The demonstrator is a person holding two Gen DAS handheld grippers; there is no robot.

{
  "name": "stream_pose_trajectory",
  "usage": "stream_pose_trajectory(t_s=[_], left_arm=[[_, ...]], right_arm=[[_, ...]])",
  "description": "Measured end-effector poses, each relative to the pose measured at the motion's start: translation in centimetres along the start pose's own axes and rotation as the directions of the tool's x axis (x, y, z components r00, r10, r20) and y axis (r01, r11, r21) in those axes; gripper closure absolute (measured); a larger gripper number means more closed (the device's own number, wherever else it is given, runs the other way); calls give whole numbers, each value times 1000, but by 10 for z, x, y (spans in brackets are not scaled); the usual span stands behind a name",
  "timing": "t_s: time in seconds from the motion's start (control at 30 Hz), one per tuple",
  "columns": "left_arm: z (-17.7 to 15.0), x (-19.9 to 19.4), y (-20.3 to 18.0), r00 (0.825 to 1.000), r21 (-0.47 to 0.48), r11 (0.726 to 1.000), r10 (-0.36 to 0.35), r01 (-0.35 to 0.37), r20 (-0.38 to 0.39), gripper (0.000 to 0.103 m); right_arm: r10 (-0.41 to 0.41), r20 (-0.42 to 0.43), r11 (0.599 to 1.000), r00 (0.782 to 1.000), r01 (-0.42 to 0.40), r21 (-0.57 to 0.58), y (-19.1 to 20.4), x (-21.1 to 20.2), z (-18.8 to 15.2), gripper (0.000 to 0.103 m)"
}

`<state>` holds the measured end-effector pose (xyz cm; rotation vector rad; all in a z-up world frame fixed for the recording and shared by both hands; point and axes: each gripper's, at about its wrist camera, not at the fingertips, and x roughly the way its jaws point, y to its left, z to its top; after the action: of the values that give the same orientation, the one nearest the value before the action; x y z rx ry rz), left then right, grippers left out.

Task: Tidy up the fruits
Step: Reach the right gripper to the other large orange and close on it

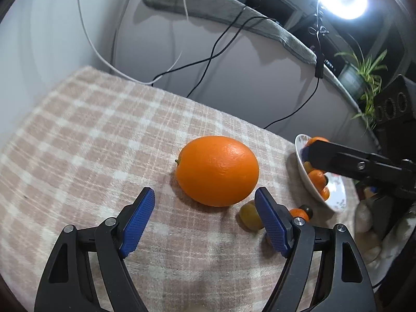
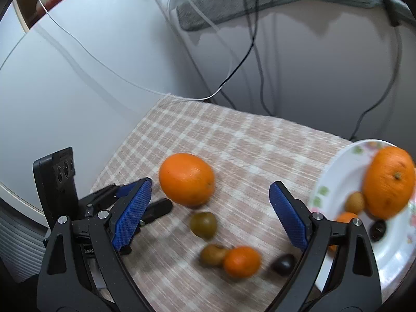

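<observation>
Left wrist view: the left hand-held gripper (image 1: pixel 204 202) stands spread and empty just short of a large, smooth orange fruit (image 1: pixel 217 170) lying on the pink checked cloth of the worktop (image 1: pixel 91 135). Its long axis runs across the picture, stem end pointing left.

Right wrist view: the right hand-held gripper (image 2: pixel 210 200) is spread wide, empty, above small fruits; a white flowered plate (image 2: pixel 335 179) holds another orange at right.

Left wrist view: looks steeply down, close over the checked cloth (image 1: pixel 104 135), large orange (image 1: pixel 217 170) at centre, plate (image 1: pixel 335 195) at 3 o'clock. Right wrist view: similar tilt, slightly farther; same orange (image 2: pixel 186 179) at 9 o'clock, plate (image 2: pixel 335 182) at 3 o'clock.
</observation>
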<state>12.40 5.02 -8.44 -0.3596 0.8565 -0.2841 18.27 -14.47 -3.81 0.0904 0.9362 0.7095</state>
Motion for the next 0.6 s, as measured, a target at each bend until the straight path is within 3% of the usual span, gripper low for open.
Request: stream_pose_trajectory(t_s=[0.23,0.6], left_arm=[[5,9,4,997,-51,996,-74,73,-32,24],[12,21,13,989,-106,985,-140,134,-48,24]], right_arm=[[64,-107,998,992,-61,29,12,45,10,9],[87,-172,994,981,-75,75,6,79,18,9]])
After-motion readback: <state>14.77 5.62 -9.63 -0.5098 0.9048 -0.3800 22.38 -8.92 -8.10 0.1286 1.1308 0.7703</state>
